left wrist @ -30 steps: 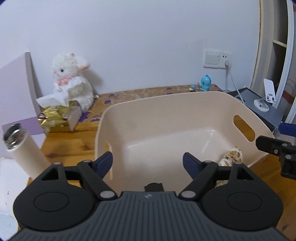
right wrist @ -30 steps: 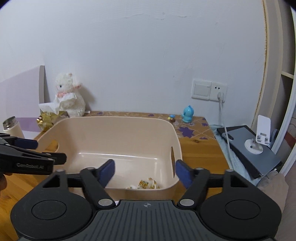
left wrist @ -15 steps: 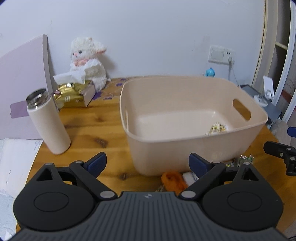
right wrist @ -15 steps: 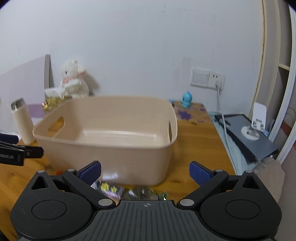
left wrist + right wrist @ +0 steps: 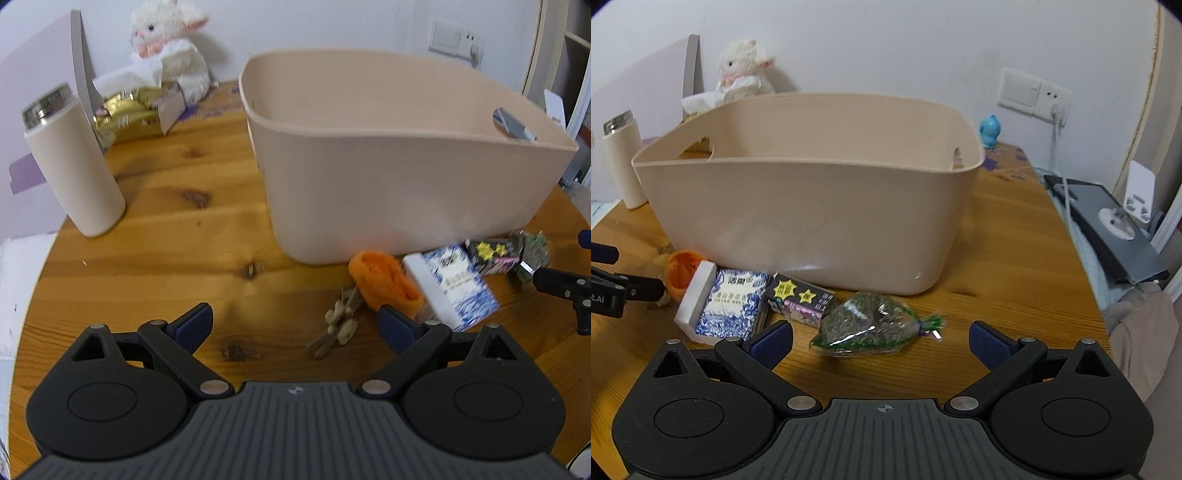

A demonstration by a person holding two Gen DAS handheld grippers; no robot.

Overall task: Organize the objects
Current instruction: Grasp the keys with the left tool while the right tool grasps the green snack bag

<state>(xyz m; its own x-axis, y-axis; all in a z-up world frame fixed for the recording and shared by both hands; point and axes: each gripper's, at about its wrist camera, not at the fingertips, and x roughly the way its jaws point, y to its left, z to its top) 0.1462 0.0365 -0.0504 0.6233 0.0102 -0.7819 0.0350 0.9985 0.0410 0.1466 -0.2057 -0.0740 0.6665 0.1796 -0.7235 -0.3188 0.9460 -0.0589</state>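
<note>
A beige plastic bin (image 5: pixel 399 177) (image 5: pixel 812 206) stands on the wooden table. In front of it lie an orange fuzzy item (image 5: pixel 384 280) (image 5: pixel 681 267), a blue-and-white packet (image 5: pixel 452 286) (image 5: pixel 727 308), a small dark box with yellow stars (image 5: pixel 489 254) (image 5: pixel 801 297), a clear bag of green bits (image 5: pixel 866 326) (image 5: pixel 532 251) and small wooden pegs (image 5: pixel 340 321). My left gripper (image 5: pixel 295 321) is open above the table, just left of the pegs. My right gripper (image 5: pixel 881 341) is open, with the green bag lying between its fingers, untouched.
A cream bottle (image 5: pixel 74 166) (image 5: pixel 622 158) stands left of the bin. A white plush lamb (image 5: pixel 166 51) and a gold tissue pack (image 5: pixel 129 116) sit at the back left. A blue figurine (image 5: pixel 990 129), a wall socket with cable (image 5: pixel 1052 107) and a grey device (image 5: pixel 1115 229) are at right.
Both grippers have pulled back from over the bin and dropped low toward the table. The bin's inside is now hidden, and the items in front of it have come into view.
</note>
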